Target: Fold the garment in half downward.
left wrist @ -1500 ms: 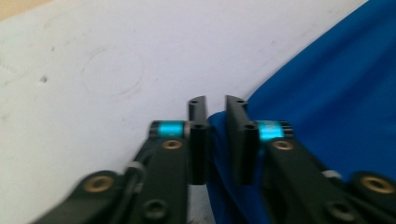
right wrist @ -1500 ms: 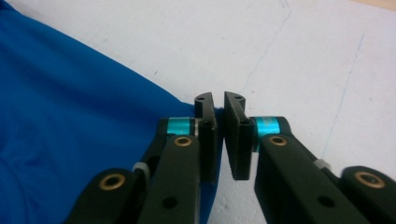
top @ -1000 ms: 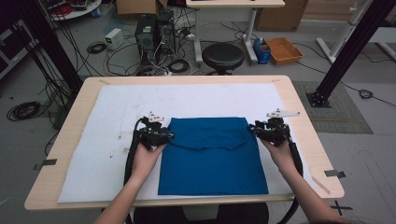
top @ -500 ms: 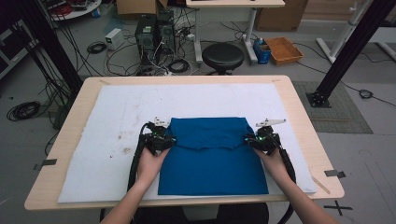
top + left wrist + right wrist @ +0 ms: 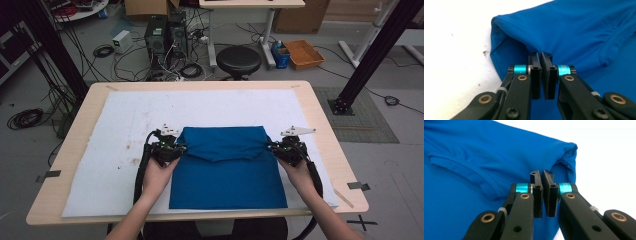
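Fingers of my left gripper (image 5: pixel 541 55) have just been closing and now pinch the folded left edge of the blue shirt (image 5: pixel 227 165), and those of my right gripper (image 5: pixel 542 173) have just been closing too and pinch the folded right edge. From above, my left gripper (image 5: pixel 176 148) and right gripper (image 5: pixel 272 147) sit level with each other at the shirt's two sides, my hands behind them. Folded flat, the shirt lies on the white cloth (image 5: pixel 110 150) that covers the desk (image 5: pixel 320 125), toward my side, with its top layer doubled over along the far edge.
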`<state>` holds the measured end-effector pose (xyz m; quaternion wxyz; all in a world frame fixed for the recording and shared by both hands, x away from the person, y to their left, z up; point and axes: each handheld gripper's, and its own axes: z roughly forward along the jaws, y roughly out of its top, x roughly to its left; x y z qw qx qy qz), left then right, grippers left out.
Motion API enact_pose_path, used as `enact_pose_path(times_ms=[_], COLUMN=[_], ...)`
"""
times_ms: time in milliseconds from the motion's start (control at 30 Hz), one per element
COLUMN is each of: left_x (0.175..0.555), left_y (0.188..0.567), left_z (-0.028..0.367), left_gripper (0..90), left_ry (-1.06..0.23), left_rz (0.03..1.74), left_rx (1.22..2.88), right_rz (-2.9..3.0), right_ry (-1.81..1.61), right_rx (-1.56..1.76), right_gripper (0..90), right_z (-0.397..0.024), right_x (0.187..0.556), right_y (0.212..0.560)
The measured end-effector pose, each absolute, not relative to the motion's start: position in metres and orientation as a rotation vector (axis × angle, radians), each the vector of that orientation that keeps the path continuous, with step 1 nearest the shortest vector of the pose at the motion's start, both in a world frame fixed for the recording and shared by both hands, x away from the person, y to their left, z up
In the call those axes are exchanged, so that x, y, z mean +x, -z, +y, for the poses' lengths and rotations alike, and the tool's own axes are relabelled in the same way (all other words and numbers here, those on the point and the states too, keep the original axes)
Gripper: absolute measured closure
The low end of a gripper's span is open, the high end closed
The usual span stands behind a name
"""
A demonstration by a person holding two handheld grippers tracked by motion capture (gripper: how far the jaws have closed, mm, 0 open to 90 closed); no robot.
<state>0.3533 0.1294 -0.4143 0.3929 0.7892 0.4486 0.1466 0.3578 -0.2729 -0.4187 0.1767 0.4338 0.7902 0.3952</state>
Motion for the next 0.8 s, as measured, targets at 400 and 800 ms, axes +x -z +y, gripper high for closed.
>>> enact_pose_path(times_ms=[400, 800], left_x=[0.298, 0.249], left_y=[0.399, 0.405], left_z=[0.137, 0.142], left_gripper=[86.2, 86.2], left_ry=[-0.275, -0.227], left_rz=[1.052, 1.014], left_rx=[2.028, 2.085], right_rz=[2.317, 2.378], right_ry=[-1.14, -1.139], right_rx=[1.121, 1.076], right_gripper=[87.4, 87.4], right_z=[-0.282, -0.283], right_x=[0.293, 0.233], right_y=[0.396, 0.403])
